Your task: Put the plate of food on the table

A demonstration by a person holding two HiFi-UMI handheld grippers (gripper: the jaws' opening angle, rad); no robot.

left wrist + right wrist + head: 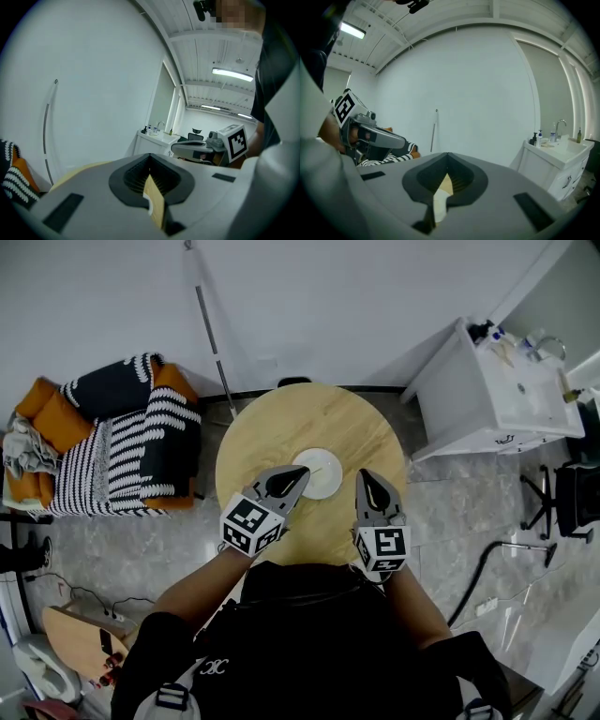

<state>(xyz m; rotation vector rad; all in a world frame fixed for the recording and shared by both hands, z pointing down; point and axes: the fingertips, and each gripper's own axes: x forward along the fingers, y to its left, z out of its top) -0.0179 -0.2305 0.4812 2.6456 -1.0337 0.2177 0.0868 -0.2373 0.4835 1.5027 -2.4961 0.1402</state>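
We see the plate (323, 476) on the table (281, 427) (contents unclear); left gripper (301, 470) and right gripper (364, 473) pressed together, empty

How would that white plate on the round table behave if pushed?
The white plate looks flat and shallow, so it would probably slide rather than tip or roll. The round wooden table looks smooth, so it may slip easily. It looks rigid, possibly breakable if dropped.

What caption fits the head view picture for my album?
Left tool and right tool, both shut, on either side of the white plate on the round table.
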